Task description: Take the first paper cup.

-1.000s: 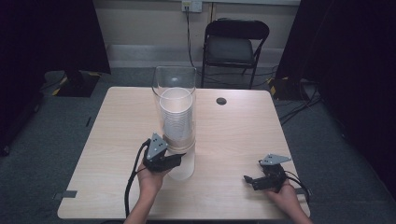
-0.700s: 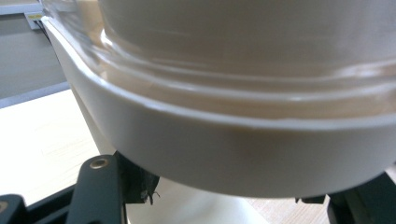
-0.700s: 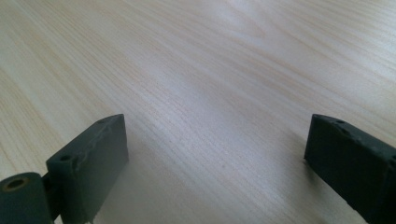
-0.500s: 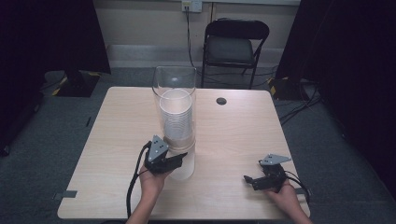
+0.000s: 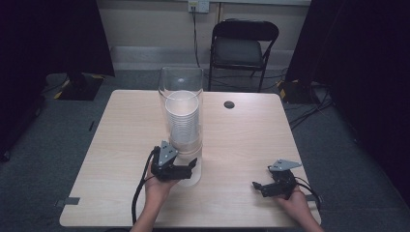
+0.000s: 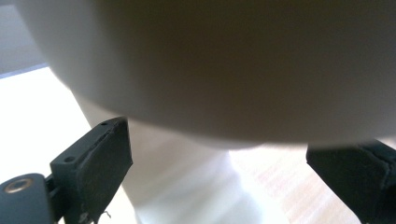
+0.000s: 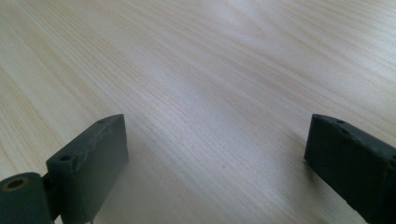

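White cup stack [image 6: 196, 74] between left gripper's [image 6: 219, 163] parted fingers [image 6: 93, 168] (untouched).

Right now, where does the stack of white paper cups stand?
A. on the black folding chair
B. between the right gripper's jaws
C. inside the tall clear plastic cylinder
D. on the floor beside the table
C: in the high view the stack of white paper cups stands inside the tall clear plastic cylinder on the table.

The cups [image 5: 183, 123] were white, stacked inside a clear, colourless tube [image 5: 181, 82] just beyond the black left gripper [image 5: 189, 166]. The table [image 5: 241, 140] under both grippers was pale wood with fine grain lines. The right gripper [image 5: 257, 186] was black, with a grey plate on top.
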Action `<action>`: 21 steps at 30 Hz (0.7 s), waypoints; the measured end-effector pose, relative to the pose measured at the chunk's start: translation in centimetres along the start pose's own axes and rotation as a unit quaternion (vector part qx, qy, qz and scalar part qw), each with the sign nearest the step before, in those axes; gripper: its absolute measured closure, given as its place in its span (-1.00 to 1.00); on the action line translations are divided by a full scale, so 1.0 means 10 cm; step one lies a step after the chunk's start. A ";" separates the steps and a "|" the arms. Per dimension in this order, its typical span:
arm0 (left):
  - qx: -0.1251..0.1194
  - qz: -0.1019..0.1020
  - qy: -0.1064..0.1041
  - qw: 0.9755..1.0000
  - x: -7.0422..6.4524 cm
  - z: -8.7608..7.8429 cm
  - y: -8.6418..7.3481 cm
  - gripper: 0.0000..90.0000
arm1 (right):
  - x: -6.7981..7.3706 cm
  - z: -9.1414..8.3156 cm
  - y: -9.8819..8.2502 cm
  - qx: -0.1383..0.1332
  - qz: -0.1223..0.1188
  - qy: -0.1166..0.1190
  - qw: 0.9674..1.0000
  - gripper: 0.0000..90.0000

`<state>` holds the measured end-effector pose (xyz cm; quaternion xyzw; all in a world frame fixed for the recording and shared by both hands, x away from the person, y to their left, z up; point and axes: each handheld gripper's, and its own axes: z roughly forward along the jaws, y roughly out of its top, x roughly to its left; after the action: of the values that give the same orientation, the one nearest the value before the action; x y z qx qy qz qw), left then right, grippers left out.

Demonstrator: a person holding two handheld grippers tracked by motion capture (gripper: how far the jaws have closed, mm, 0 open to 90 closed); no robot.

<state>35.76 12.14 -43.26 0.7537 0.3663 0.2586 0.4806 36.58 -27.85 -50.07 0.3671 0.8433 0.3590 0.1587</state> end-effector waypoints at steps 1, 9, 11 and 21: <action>0.003 0.000 0.001 1.000 0.01 -0.01 0.00 -0.86 | 0.00 0.00 0.00 0.000 0.000 0.000 1.000 -0.88; -0.014 -0.005 0.035 0.999 -0.01 -0.06 0.03 -0.63 | 0.00 0.00 0.00 0.000 0.000 0.000 1.000 -0.88; -0.023 -0.028 0.025 0.999 -0.01 -0.05 0.03 -0.66 | 0.00 0.00 0.00 0.000 -0.001 0.000 1.000 -0.88; -0.010 -0.041 -0.007 0.999 0.01 -0.04 0.03 -0.63 | 0.00 0.00 0.00 0.000 0.000 0.000 1.000 -0.88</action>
<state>35.61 12.34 -42.78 0.7352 0.3906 0.2372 0.5007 36.57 -27.85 -50.07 0.3667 0.8436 0.3588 0.1583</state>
